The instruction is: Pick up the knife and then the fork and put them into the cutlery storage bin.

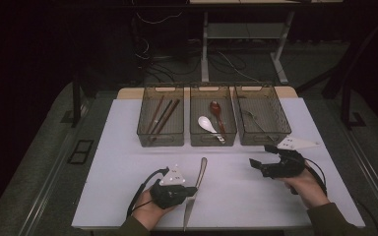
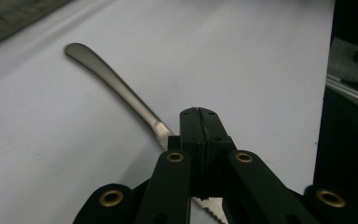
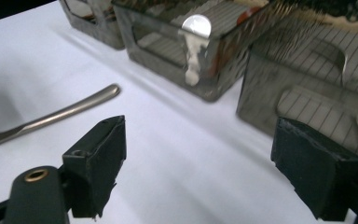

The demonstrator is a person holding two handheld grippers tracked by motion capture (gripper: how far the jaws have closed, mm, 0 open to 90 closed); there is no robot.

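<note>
the bench was covered in a pale white sheet, sitting in a dim room with grey floor around it and cables and the legs of another desk beyond its far edge. three clear mesh bins stood side by side along the far side: the left bin held brown chopsticks, the middle bin a white spoon and a red spoon, and the right bin a grey metal piece too dim to name. the near half of the sheet was mostly bare, with open room between the bins and the near edge. a steel knife lay there, its handle pointing toward the bins and its blade reaching to the near edge of the bench. the left gripper sat low at the near edge, its fingers pressed together with no gap; in the left gripper view the knife passed under the fingers and a serrated edge showed below them, though whether they pinched the blade or only lay over it was not clear. the right gripper hovered near the right bin, its fingers spread wide and holding nothing, with the knife handle well off to its side.
</note>
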